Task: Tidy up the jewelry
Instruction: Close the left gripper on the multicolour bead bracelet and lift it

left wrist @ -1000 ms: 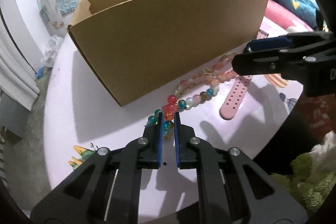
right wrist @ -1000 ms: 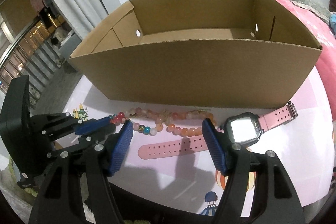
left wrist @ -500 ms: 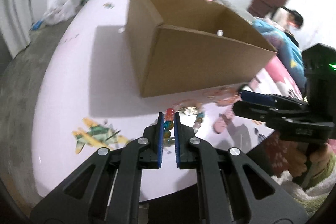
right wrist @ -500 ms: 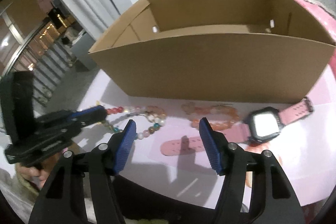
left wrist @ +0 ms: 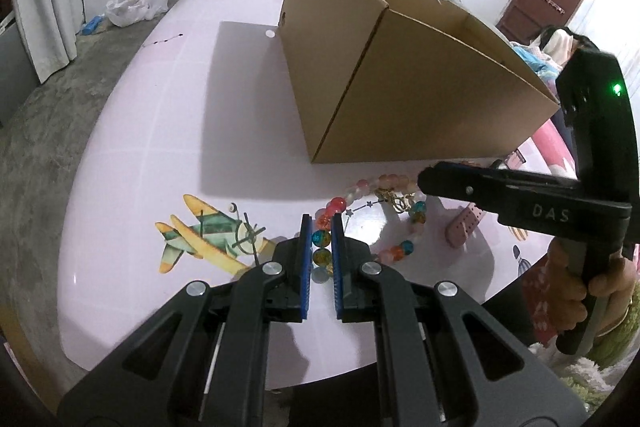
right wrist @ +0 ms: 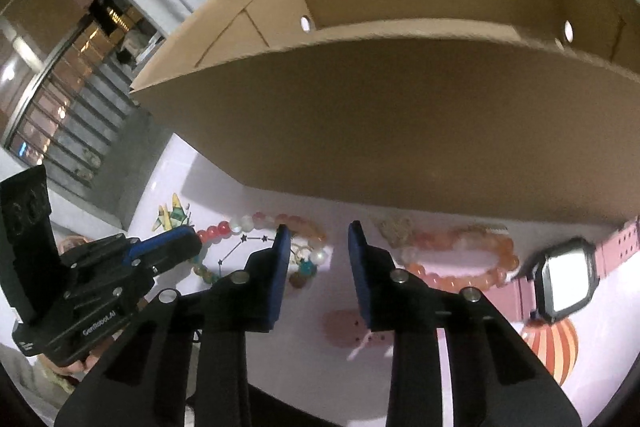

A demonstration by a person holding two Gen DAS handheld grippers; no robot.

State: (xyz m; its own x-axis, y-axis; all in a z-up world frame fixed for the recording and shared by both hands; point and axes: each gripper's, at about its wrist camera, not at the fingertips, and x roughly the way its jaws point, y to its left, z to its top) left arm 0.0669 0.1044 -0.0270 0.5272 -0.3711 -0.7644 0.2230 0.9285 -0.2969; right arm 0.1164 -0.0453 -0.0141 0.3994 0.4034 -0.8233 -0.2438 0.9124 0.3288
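Gathering jewelry from a pale pink table (left wrist: 168,131) toward a large open cardboard box (left wrist: 420,95), standing toward the far edge with nothing visible inside. Judged step: lifting the multicoloured bead bracelet (left wrist: 406,247) off the near edge, in front of the box's near wall. Left gripper (left wrist: 321,239) clamped on a few beads of that bracelet, rest of the loop trailing on the tabletop toward the right. Right gripper (right wrist: 316,247) above the same stretch of table, jaws closing, no bead clearly pressed between the pads; gap over the bare pink surface just beside the bracelet's gold charm (left wrist: 394,201). Lying untouched to the right: a peach bead bracelet (right wrist: 472,263) and a pink-strapped watch (right wrist: 564,279), both near the box wall. Next move, as a judgement: raising the held bracelet clear of the wall's top edge before release inside, minding the dangling loop snagging on the cardboard rim.
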